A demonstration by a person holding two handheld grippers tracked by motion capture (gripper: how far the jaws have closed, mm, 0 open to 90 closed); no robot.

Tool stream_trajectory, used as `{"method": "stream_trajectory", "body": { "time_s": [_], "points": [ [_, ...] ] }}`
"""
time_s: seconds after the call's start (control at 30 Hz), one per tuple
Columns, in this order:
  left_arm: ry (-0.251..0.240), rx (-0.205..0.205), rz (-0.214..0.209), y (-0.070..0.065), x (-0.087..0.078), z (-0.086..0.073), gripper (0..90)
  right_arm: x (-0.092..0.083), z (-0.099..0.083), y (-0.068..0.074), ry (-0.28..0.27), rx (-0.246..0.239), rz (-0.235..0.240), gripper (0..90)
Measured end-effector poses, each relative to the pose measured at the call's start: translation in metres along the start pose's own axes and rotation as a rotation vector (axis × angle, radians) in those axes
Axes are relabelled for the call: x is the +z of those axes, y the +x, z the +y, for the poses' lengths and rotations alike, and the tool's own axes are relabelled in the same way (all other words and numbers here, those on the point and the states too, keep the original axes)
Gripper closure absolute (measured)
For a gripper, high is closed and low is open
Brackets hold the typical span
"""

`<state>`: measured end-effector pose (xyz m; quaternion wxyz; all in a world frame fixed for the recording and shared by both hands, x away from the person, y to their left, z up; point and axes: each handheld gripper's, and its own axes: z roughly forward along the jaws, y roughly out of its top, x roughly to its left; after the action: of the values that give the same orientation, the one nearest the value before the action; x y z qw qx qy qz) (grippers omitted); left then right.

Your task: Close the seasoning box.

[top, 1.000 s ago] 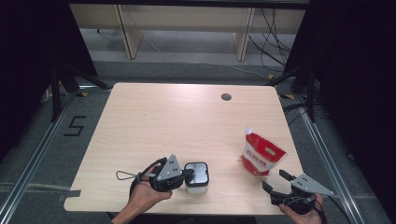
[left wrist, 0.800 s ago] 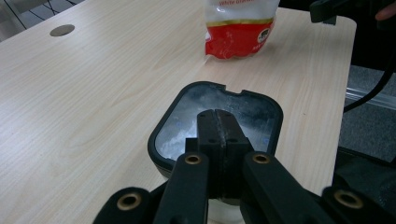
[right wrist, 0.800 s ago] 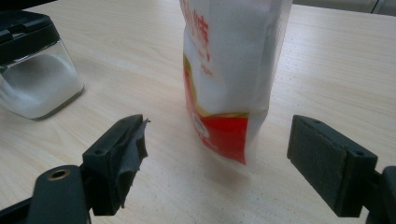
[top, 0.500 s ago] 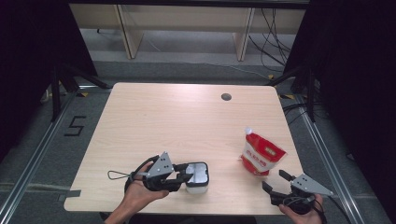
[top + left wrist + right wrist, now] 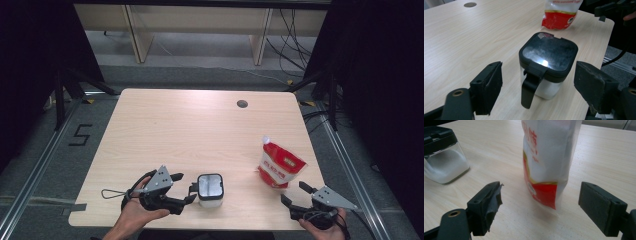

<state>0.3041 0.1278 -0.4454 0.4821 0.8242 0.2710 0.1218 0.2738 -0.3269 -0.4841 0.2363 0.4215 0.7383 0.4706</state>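
Note:
A small clear container (image 5: 210, 189) with a black lid and white powder inside stands near the table's front edge. My left gripper (image 5: 186, 189) sits just left of it and points at it. Its jaws have just been opening and now stand wide, with nothing pressed between them. In the left gripper view the container (image 5: 548, 65) stands just ahead of the left gripper (image 5: 540, 71), its black latch tab hanging toward me. A red and white sugar bag (image 5: 280, 167) stands upright at the right. My right gripper (image 5: 295, 193) is open in front of the bag (image 5: 546, 157).
The wooden table (image 5: 200, 130) has a round cable hole (image 5: 242, 104) at the back right. The container (image 5: 441, 157) also appears at the left of the right gripper view. The table's right edge runs close behind the bag (image 5: 560, 12). Shelving and cables lie beyond the far edge.
My left gripper was shut at the container's left side; it has opened, let go and drawn back to the left. The right gripper and the bag have not moved.

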Motion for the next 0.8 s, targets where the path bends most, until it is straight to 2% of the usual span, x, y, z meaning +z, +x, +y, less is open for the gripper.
{"method": "stream_trajectory", "body": {
  "time_s": [0.03, 0.1, 0.13, 0.2, 0.27, 0.3, 0.33, 0.37, 0.4, 0.47, 0.5, 0.57, 0.63, 0.67, 0.7, 0.73, 0.8],
  "points": [
    [0.002, -0.005, 0.009, 0.0, -0.001, -0.002, 20.8, 0.0, 0.0, 0.0, -0.014, -0.018, -0.02, 19.5],
    [0.005, -0.005, 0.011, 0.001, -0.001, -0.006, 19.5, -0.001, 0.0, 0.001, -0.007, 0.003, -0.011, 19.5],
    [0.007, -0.021, 0.014, 0.0, -0.001, -0.008, 19.3, -0.001, 0.0, 0.001, -0.013, -0.006, -0.019, 19.5],
    [0.016, 0.005, 0.01, 0.002, -0.002, -0.011, 19.3, -0.001, -0.001, 0.0, 0.002, 0.011, -0.014, 19.5],
    [0.021, -0.027, 0.023, 0.001, -0.003, -0.015, 19.1, -0.001, 0.0, -0.001, -0.009, -0.012, -0.018, 19.5],
    [0.015, -0.016, 0.025, 0.002, -0.003, -0.016, 18.9, 0.0, -0.001, 0.0, -0.013, 0.013, -0.014, 19.5],
    [0.006, -0.023, 0.029, 0.001, -0.003, -0.018, 18.9, -0.001, 0.0, 0.001, -0.011, 0.013, -0.018, 19.5],
    [0.018, -0.018, 0.032, 0.002, -0.004, -0.019, 18.7, -0.002, 0.0, 0.003, 0.006, 0.03, -0.023, 19.5],
    [0.022, -0.041, 0.037, 0.001, -0.005, -0.022, 18.7, -0.001, 0.0, 0.001, -0.003, 0.01, -0.019, 19.5],
    [0.016, -0.056, 0.036, 0.002, -0.005, -0.026, 18.7, -0.001, 0.0, 0.002, -0.001, 0.002, -0.021, 19.5],
    [0.027, -0.036, 0.036, 0.004, -0.006, -0.027, 18.6, 0.0, 0.0, 0.0, -0.008, -0.018, -0.024, 19.5],
    [0.024, -0.072, 0.048, 0.004, -0.006, -0.031, 18.4, 0.0, 0.0, 0.001, -0.005, -0.003, -0.022, 19.5],
    [0.047, -0.045, 0.054, 0.007, -0.007, -0.034, 18.2, 0.0, 0.0, 0.001, -0.004, 0.005, -0.007, 19.5],
    [0.044, -0.069, 0.056, 0.006, -0.006, -0.036, 18.2, 0.0, 0.0, 0.001, -0.004, 0.005, -0.007, 19.5],
    [0.05, -0.046, 0.057, 0.007, -0.006, -0.037, 18.1, 0.0, 0.0, 0.0, -0.009, -0.018, -0.018, 19.5],
    [0.049, -0.037, 0.057, 0.007, -0.006, -0.038, 18.1, 0.0, 0.0, 0.001, -0.003, -0.002, -0.023, 19.5],
    [0.046, -0.054, 0.061, 0.006, -0.005, -0.041, 18.2, 0.0, 0.0, 0.001, -0.004, -0.006, -0.02, 19.5]
  ]
}}
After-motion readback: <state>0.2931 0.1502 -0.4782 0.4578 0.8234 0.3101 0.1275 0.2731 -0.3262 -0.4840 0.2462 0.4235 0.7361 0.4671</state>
